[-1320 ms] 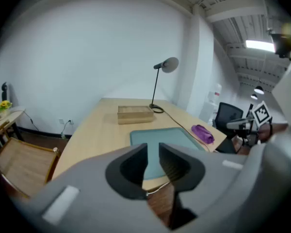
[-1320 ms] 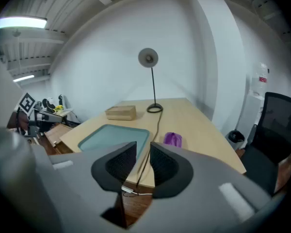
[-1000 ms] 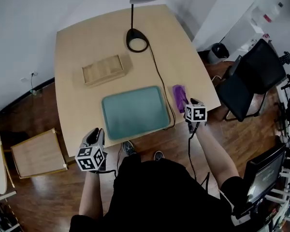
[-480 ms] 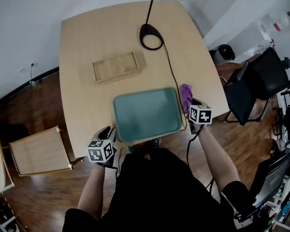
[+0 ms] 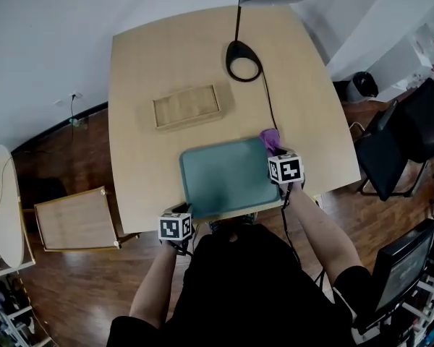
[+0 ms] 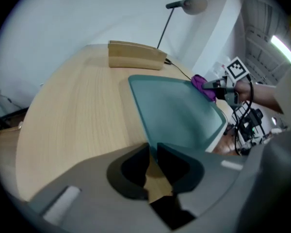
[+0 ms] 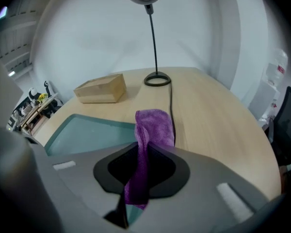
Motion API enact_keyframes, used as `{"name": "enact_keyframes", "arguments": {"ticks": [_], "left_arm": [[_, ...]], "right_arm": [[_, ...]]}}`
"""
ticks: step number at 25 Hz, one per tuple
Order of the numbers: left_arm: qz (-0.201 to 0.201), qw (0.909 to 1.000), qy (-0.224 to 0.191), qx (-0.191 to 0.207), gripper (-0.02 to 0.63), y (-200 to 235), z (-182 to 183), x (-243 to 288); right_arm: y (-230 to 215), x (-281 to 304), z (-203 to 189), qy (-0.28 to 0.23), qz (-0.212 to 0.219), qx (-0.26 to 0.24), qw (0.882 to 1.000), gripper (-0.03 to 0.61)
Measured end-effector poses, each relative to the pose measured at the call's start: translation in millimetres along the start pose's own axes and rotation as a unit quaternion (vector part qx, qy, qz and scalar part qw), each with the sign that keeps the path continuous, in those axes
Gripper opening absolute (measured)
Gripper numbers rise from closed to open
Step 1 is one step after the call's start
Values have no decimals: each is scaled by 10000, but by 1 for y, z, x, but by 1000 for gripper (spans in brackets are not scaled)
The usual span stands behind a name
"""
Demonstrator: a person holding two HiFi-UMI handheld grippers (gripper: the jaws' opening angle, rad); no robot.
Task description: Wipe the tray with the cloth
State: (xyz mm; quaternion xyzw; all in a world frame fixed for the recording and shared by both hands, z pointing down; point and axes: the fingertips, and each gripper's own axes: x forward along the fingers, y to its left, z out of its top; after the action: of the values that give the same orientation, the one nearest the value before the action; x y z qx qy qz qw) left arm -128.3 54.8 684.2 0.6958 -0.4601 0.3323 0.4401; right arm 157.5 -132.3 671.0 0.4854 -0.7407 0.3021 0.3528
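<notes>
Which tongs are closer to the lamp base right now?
Right. The right tongs, shut on the purple cloth, sit at the right edge of the tray, with the lamp base beyond them. The left tongs are at the tray's near-left corner, farther off.

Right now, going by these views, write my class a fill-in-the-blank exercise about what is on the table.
1. The right gripper is closed on a soft purple ____.
2. Beyond the flat teal plastic tray sits a pale wooden ____.
3. A thin black cable runs across the table to the round base of a black desk ____.
Missing words: cloth; box; lamp.
</notes>
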Motion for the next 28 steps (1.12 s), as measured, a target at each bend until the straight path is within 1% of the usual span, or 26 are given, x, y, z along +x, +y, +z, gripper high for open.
{"name": "enact_keyframes", "arguments": {"ticks": [2,4,6,8,10,12,13,15,16,17,20,22,25,28], "left_arm": [[8,9996,-78,-280,75,2,1,1],[13,9989,-132,-458,74,2,2,1],[23,9984,-170,-548,72,1,3,3],[122,9983,-175,-546,70,2,1,2],[217,9983,-188,-515,71,3,2,0],[221,9987,-131,-443,71,3,3,-1],[246,9991,-56,-335,75,3,3,-2],[296,9995,42,29,87,3,6,-4],[297,9994,21,188,93,5,10,-4],[281,9992,-20,267,96,8,14,-6],[19,9998,-24,180,97,16,20,-5],[-153,9996,33,227,97,15,21,-4],[-216,9993,28,308,95,13,20,-4],[-187,9990,6,396,94,10,20,-2]], "right_arm": [[7,12,14,51,58,-232,9997,51],[9,21,24,175,39,-358,9992,50],[14,26,28,341,7,-312,9989,51],[24,27,26,481,48,-236,9986,51],[35,29,24,556,68,-357,9978,51],[48,33,24,598,125,-450,9971,51],[56,35,24,619,208,-427,9969,51],[75,38,26,674,426,-357,9962,49],[87,39,29,705,541,-336,9955,49],[101,39,32,735,671,-317,9945,49],[148,43,35,887,1085,-270,9898,51],[182,44,40,900,1358,-186,9865,51],[227,51,42,1042,1654,-255,9804,51],[262,65,36,1301,1806,-453,9739,51]]}}
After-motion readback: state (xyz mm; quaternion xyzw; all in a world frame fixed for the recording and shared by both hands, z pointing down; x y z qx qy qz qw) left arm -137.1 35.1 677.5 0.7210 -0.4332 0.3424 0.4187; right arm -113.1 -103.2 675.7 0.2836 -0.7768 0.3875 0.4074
